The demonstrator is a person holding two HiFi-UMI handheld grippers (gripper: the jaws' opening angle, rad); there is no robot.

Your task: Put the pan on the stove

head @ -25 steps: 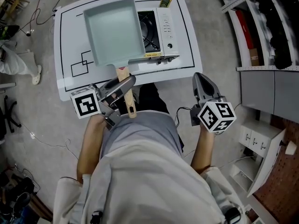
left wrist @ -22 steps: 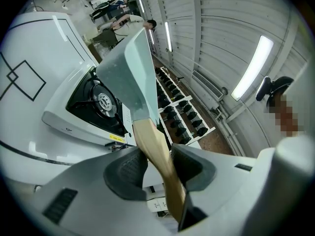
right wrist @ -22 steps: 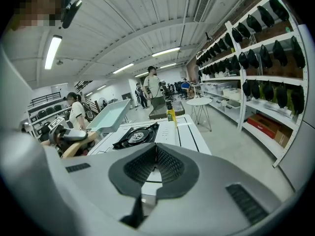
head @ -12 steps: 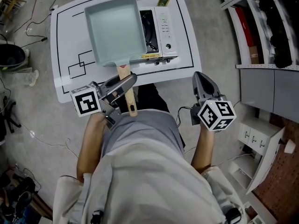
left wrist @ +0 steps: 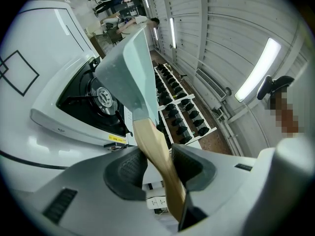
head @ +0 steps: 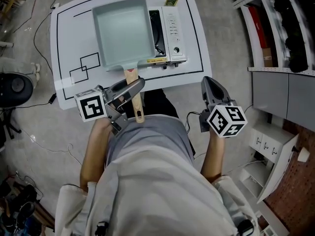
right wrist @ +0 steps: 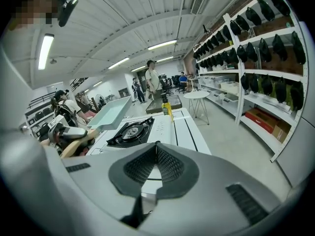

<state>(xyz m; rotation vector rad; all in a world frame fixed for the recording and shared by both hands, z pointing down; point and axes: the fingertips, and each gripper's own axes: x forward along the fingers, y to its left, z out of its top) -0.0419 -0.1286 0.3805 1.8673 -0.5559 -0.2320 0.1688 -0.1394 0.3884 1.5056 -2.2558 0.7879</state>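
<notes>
Item: pan (head: 123, 31), rectangular, pale blue-green, smooth coated metal, shallow walls; wooden handle (head: 129, 75), tapered, matte. Hung aloft over tabletop (head: 69, 48), partly above stove (head: 170, 28) burner, not set down. Grip: left claw (left wrist: 156, 167) clamped on wooden handle (only sensible hold). Judged rigid, front-heavy, prone to droop. Spare: right claw (right wrist: 156, 157) closed, empty.

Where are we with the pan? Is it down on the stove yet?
Done: the pan is off the table, with the left gripper clamped on its wooden handle. In hand: the pan hangs above the left part of the stove, and the right gripper view shows it raised clear of the burner. Left: centre it over the burner, lower it and let go. The right gripper is shut and empty.
</notes>
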